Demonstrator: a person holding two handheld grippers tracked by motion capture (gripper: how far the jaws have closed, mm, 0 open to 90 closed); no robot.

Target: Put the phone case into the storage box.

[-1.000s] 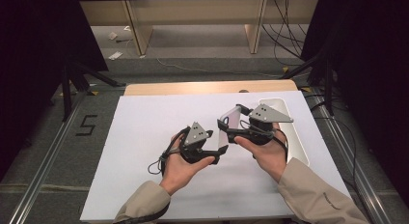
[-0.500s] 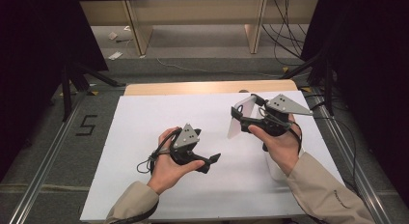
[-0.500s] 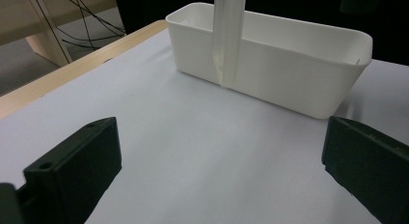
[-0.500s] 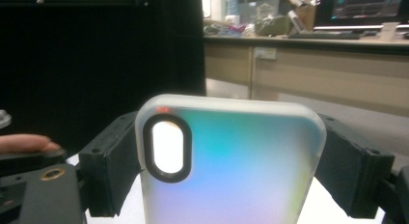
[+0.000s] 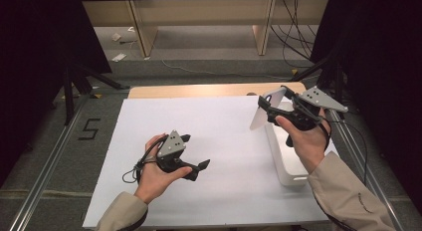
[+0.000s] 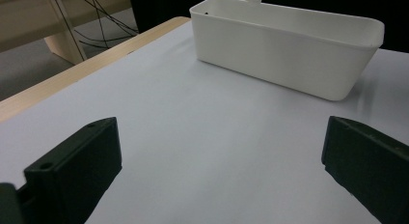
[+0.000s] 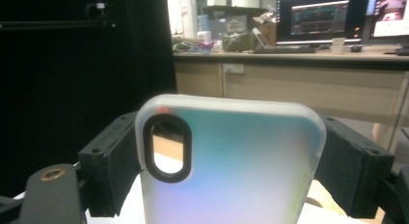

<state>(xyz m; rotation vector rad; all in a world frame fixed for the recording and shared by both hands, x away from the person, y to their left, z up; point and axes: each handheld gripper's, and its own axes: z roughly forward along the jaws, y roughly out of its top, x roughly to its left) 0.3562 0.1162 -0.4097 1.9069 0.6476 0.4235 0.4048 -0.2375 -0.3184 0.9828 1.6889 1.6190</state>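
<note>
My right gripper (image 5: 272,109) is shut on a frosted, translucent phone case (image 5: 262,113), held upright in the air above the far end of the white bin (image 5: 280,156). In the right gripper view the case (image 7: 241,175) stands between the two black jaws, its oval camera cutout at the upper left, and the right gripper (image 7: 231,178) clamps its sides. My left gripper (image 5: 195,152) hovers low over the white sheet at centre left. Its jaws have just been opening and stand wide with nothing between them. The left gripper (image 6: 219,171) faces the bin (image 6: 289,55).
A white sheet (image 5: 224,191) covers the table, with a wooden edge (image 5: 199,90) showing at the far side. The long white bin lies along the sheet's right edge. Metal rails, cables and a floor mark "5" (image 5: 89,129) surround the table.
The hands have drawn apart. The left gripper moved left and back toward the person, away from the case, with its jaws wider. The right gripper carried the case right and upward, over the bin.
</note>
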